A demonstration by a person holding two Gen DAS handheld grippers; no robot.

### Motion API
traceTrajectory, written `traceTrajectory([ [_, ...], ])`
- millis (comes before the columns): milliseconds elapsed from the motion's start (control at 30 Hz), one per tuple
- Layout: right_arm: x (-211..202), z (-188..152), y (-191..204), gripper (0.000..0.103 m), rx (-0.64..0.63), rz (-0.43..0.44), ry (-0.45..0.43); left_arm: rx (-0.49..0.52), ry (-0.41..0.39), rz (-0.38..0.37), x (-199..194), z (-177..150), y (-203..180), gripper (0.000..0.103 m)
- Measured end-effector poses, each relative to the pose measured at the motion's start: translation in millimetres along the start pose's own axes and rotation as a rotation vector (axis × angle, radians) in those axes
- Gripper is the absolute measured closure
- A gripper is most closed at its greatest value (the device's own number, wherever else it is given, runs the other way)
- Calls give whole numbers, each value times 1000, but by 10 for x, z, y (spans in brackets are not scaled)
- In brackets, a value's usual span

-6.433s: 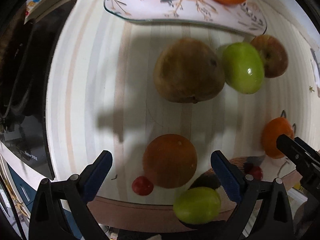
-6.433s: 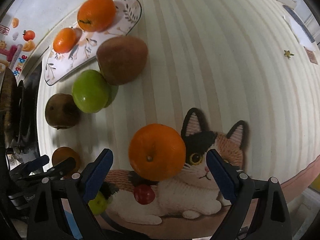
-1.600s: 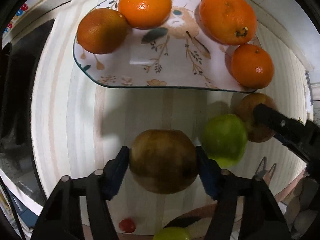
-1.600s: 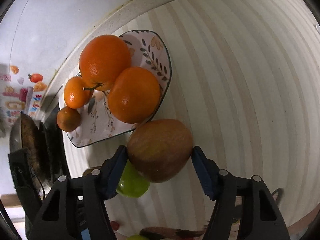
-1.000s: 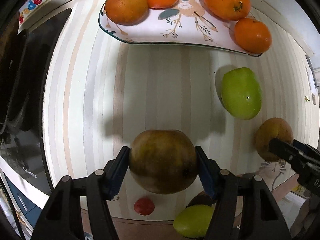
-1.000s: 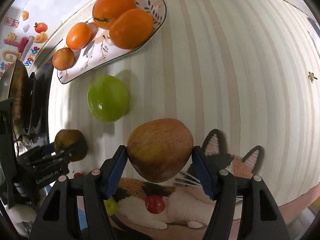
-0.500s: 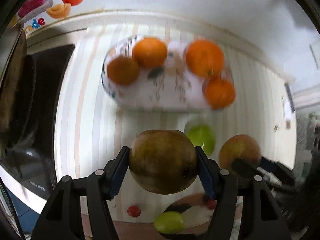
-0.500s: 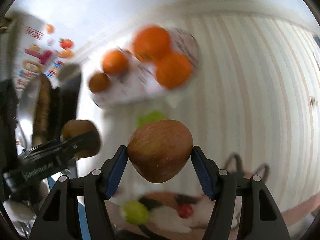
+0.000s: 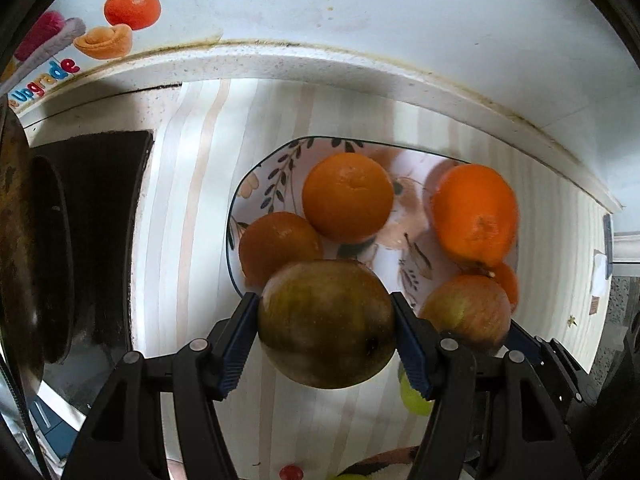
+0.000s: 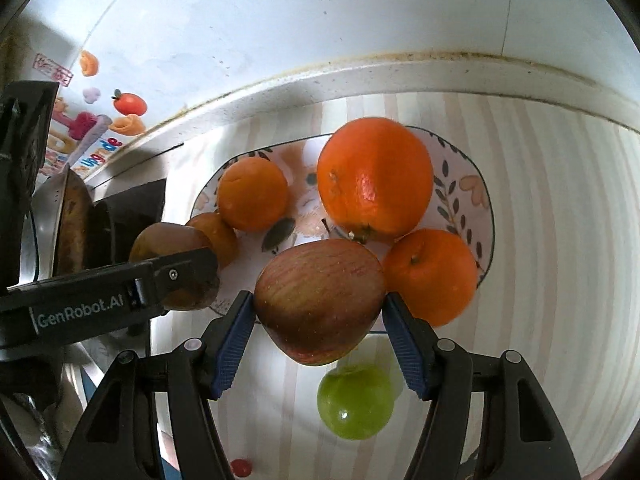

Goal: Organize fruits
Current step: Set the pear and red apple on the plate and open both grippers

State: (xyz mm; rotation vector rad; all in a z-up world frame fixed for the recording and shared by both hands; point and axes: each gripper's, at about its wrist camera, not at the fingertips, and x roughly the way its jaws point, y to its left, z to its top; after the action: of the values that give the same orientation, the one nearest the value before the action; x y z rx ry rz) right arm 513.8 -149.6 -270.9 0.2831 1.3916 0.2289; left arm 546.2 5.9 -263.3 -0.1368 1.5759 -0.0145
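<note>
Two fruits carried above a patterned plate [image 9: 256, 184], seen along each gripper. The left gripper [image 9: 325, 326] is closed on a brownish-green apple [image 9: 326, 322], its blue fingers [image 9: 239, 342] pressed against both sides. The right gripper [image 10: 320, 320] is likewise closed on a red-streaked apple [image 10: 320, 300], which is also visible in the left view just beside the first fruit. Both apples are held off the striped desk [image 10: 560, 240], over the near edge of the plate. The plate is already occupied by four oranges: a large orange [image 10: 376, 178], a second orange [image 10: 432, 276] touching it, a third [image 10: 253, 194], and a darker small one [image 10: 214, 236] at the left rim. A green apple [image 10: 354, 400] and a small red fruit [image 10: 240, 467] are left on the desk below.

Risks, as judged from this arrangement: little bare plate is left, so an apple released onto an orange is likely to roll off onto the desk, or to push an orange over the low rim. The two grippers are close together, so a collision of the fingers or of the two apples is possible if both are lowered at once. The round, smooth fruits are held only at two narrow contacts and may slip if tilted.
</note>
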Motion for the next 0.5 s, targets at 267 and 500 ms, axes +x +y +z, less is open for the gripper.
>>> traceTrajectory([
  [267, -17, 63, 30, 13, -2, -10, -8, 0, -57, 10, -113, -12, 71, 14],
  [500, -244, 43, 74, 7, -38, -133, -33, 12, -134, 60, -363, -122, 130, 14],
])
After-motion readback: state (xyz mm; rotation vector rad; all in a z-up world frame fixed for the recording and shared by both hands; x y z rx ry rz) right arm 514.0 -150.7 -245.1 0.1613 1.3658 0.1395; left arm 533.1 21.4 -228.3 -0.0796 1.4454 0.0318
